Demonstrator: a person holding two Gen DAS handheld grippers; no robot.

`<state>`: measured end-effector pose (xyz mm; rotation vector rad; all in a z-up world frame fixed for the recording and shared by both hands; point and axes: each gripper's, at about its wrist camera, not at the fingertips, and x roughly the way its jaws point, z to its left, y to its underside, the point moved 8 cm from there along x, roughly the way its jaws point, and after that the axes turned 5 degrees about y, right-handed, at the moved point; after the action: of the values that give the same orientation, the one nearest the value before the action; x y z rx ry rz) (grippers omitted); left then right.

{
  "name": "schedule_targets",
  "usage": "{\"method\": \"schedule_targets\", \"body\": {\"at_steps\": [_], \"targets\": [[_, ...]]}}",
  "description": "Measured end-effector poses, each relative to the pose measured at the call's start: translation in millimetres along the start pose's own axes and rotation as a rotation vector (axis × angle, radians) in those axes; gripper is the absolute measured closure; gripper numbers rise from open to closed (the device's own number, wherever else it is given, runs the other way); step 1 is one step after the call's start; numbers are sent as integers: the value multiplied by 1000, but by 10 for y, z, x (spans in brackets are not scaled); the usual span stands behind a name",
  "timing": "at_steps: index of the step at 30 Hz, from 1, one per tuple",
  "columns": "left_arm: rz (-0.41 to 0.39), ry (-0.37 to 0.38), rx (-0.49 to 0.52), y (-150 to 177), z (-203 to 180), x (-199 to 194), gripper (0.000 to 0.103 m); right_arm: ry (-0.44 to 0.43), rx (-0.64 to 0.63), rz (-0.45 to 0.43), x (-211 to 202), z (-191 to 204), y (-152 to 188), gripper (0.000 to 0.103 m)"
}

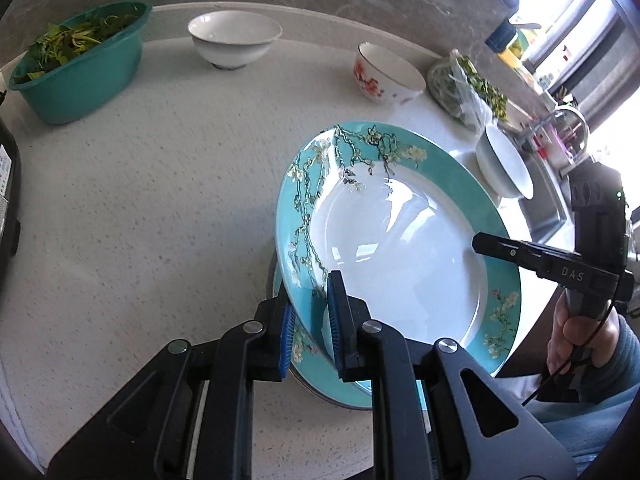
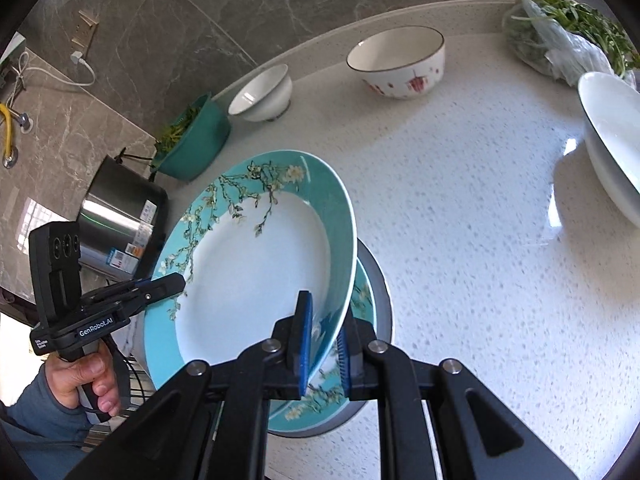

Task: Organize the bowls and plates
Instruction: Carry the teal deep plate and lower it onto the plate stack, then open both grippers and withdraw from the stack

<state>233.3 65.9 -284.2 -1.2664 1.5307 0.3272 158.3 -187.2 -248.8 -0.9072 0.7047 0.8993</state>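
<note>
2 grippers, left [image 1: 312,322] and right [image 2: 323,346], both clamped on the teal-rimmed plate [image 1: 400,248].

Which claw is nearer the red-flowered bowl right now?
Right, narrowly. The right claw grips the teal plate on the rim facing the red-flowered bowl. The left claw clamps the opposite rim, on the side toward the green basin.

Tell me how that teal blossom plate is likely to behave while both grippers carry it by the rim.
The teal blossom plate looks glazed and glossy, so it could slip between the left gripper and right gripper pads. It seems rigid ceramic, likely breakable if dropped. Held tilted by opposite rim edges, it may pivot if either grip loosens.
</note>
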Motion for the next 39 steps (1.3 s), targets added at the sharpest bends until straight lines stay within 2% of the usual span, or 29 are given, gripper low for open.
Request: {"method": "schedule_targets", "body": {"at_steps": [10, 22, 27, 39], "targets": [[28, -7, 10, 230, 75, 158, 89, 34, -5, 7, 107, -72, 169, 89], [49, -13, 9, 221, 112, 339, 88, 103, -81, -13, 149, -50, 246, 89], [64, -7, 27, 264, 61, 363, 88, 182, -140, -8, 153, -36, 274, 83], [71, -3, 34, 237, 45, 404, 87, 253, -181, 10, 170, 1, 332, 73]]}}
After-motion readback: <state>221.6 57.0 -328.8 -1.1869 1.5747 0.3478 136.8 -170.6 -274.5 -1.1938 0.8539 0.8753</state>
